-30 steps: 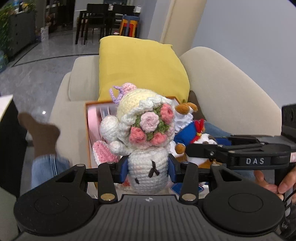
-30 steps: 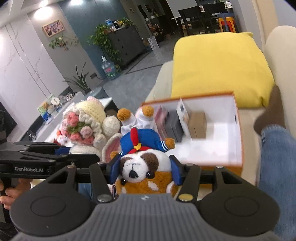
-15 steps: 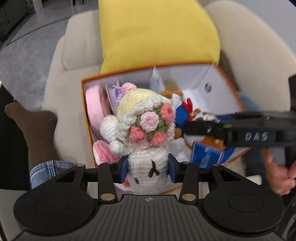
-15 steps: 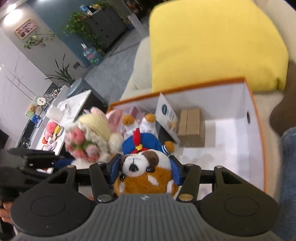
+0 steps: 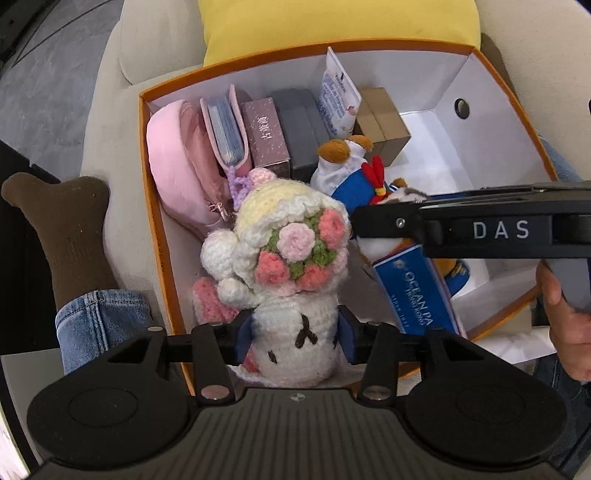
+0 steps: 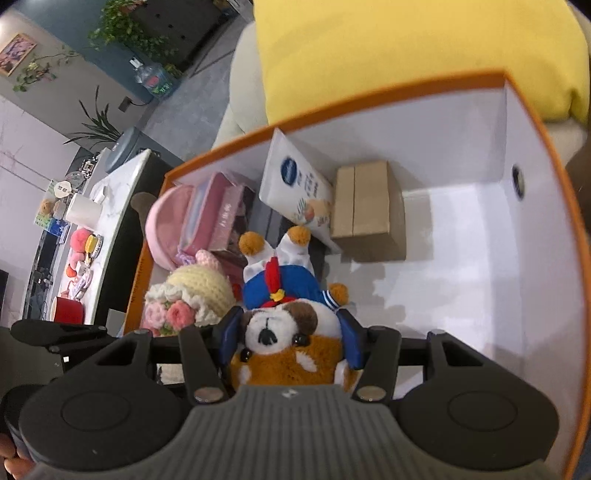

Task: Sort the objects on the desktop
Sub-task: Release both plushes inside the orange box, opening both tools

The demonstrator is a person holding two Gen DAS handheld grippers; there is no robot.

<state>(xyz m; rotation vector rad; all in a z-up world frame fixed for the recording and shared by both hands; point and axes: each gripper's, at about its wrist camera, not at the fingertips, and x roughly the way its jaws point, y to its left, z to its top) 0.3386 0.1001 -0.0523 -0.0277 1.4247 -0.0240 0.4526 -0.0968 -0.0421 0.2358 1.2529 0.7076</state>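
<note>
An orange box (image 5: 155,229) with white inside walls sits on a beige sofa. My left gripper (image 5: 295,336) points straight down into its near left part. A white crochet doll (image 5: 295,258) with a pink flower bouquet is between its blue pads, which still touch the doll while the jaws are opening. My right gripper (image 6: 288,339) is shut on a brown and white plush dog (image 6: 284,328) in a blue sailor suit, held low inside the orange box (image 6: 369,92) beside the crochet doll (image 6: 192,299). In the left wrist view the plush dog (image 5: 351,177) shows partly behind the right gripper's black body.
Along the box's far wall lie a pink pouch (image 5: 173,166), a card holder, a mauve box, a grey box, a white packet and a brown carton (image 5: 384,122). A blue booklet (image 5: 417,291) leans near the front. A yellow cushion (image 5: 332,22) lies behind. A person's jeans leg and brown sock (image 5: 74,229) lie left.
Both grippers have come forward and down over the box with their toys, and now look down into it. The left pads stand slightly wider around the doll.
</note>
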